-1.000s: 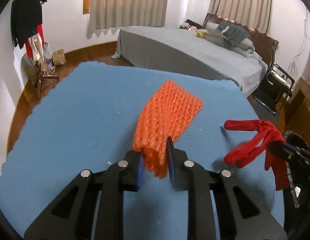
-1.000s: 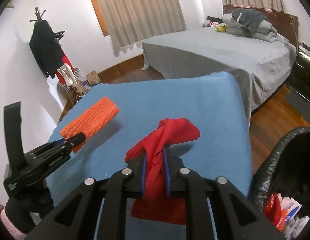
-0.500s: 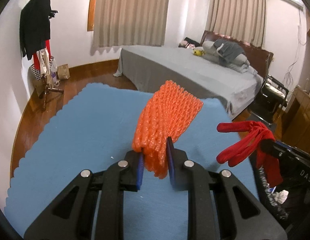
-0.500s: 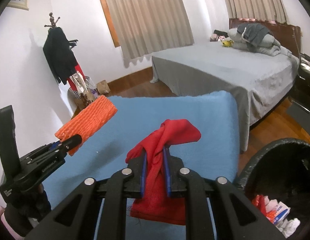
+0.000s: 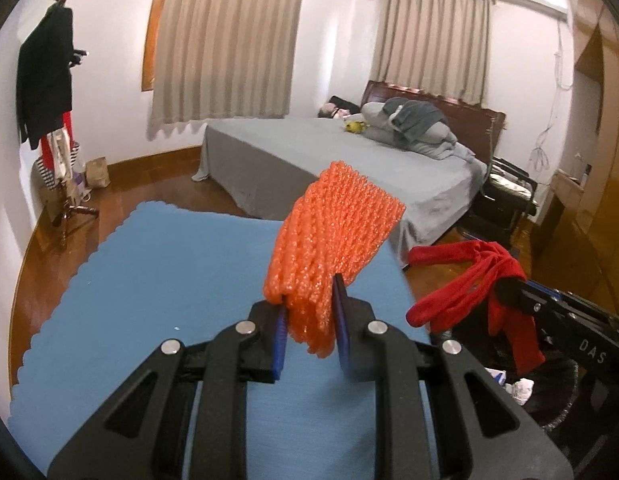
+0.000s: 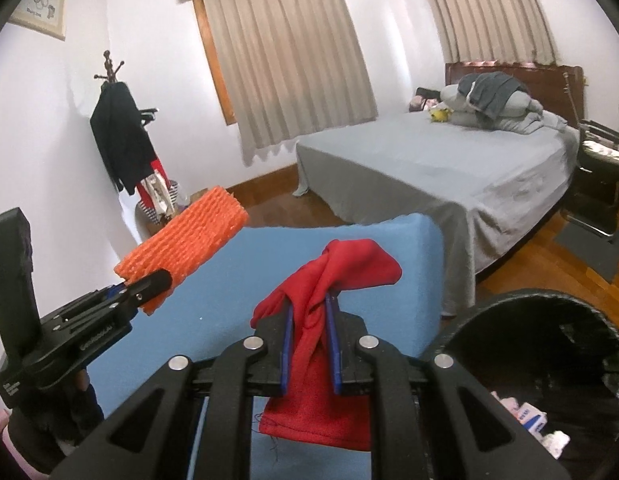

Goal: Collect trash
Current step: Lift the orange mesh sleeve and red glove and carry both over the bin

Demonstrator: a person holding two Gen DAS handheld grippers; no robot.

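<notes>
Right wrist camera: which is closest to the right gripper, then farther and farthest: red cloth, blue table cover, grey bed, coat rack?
1. Red cloth, clamped in the right gripper.
2. Blue table cover, just beneath.
3. Grey bed on the right and wooden coat rack on the left: too close to call.

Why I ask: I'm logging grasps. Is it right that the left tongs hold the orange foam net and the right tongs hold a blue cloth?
Not quite: the cloth in the right tongs is red, as the right wrist view shows. The left tongs do hold the orange foam net.
</notes>
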